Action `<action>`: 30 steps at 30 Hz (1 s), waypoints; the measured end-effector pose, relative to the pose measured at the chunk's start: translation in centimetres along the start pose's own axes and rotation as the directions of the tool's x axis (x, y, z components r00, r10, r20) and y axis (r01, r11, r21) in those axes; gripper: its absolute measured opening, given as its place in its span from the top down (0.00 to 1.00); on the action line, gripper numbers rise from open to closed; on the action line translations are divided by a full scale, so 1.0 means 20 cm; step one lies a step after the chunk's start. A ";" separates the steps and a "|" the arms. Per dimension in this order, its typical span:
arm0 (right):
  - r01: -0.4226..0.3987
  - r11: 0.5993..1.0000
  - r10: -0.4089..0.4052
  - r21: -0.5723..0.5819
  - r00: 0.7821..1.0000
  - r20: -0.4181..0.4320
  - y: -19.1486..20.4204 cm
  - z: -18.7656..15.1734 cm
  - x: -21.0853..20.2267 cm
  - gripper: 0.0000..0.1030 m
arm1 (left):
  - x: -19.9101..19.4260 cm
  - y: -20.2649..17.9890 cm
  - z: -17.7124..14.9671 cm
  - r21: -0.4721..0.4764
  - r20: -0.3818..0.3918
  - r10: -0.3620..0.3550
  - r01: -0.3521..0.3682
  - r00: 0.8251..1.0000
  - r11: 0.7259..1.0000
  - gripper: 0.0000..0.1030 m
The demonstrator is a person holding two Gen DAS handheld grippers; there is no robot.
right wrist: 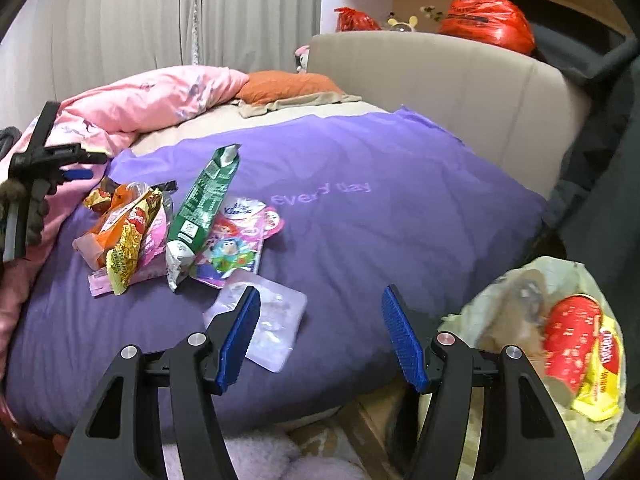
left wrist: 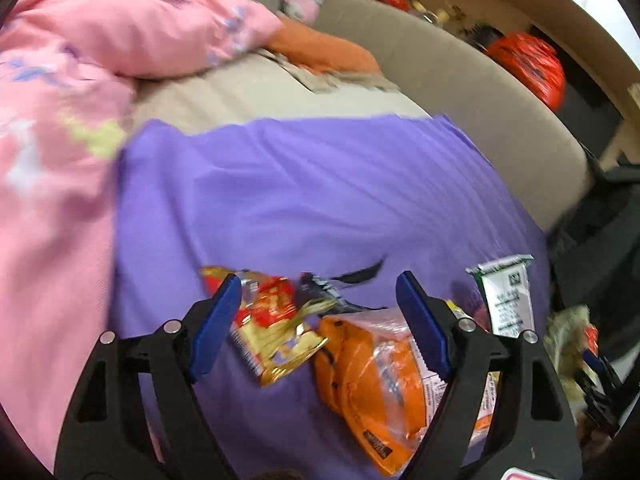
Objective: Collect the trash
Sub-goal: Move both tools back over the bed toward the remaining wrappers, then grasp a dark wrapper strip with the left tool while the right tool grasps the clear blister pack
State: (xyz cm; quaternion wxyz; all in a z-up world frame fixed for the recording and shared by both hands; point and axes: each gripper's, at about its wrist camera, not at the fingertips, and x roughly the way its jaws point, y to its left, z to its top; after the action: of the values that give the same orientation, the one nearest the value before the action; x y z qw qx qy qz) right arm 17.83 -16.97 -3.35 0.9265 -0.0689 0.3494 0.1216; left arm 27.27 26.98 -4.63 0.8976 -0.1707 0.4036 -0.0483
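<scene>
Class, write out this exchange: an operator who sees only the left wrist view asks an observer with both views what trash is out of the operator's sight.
Operator: Is anything lying beyond the green wrapper?
Observer: Yes. A cartoon pouch touches that green wrapper.
Operator: What is closest to the other hand?
Observer: A clear packet lies flat by the open right hand-held gripper, not between its fingers.
</scene>
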 end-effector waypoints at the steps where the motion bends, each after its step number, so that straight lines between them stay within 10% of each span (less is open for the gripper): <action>1: -0.002 1.000 0.002 -0.003 1.000 -0.003 0.03 0.00 0.02 0.42 | 0.03 -0.02 0.02 0.035 -0.018 -0.014 0.015 1.000 0.999 0.27; 8: -0.022 0.999 0.022 -0.023 1.000 -0.017 0.15 -0.02 0.08 0.42 | 0.26 -0.02 0.00 0.128 -0.107 0.064 -0.050 0.992 0.990 0.41; 10: -0.020 0.999 0.019 -0.026 1.000 -0.023 0.16 -0.03 0.10 0.42 | 0.29 0.01 -0.04 0.115 -0.131 0.067 -0.052 0.989 0.992 0.69; 13: -0.005 0.999 0.004 -0.042 1.000 -0.030 0.18 -0.05 0.12 0.42 | 0.29 0.03 -0.08 0.093 -0.140 0.052 -0.039 0.989 0.995 0.84; 21: -0.028 1.000 0.028 -0.011 0.999 -0.029 0.19 -0.09 0.11 0.42 | 0.06 -0.07 -0.12 0.104 -0.011 0.079 -0.078 0.997 0.992 0.88; 30: -0.055 0.997 0.057 0.061 0.998 -0.028 0.13 -0.13 0.13 0.42 | -0.29 -0.33 -0.27 0.136 0.007 -0.106 0.104 0.994 0.985 0.88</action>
State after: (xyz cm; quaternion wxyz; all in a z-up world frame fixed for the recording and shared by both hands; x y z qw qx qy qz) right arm 17.34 -14.64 -7.04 0.9191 -0.0327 0.3683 0.1360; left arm 19.72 20.68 -1.48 0.9060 -0.1307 0.3838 -0.1215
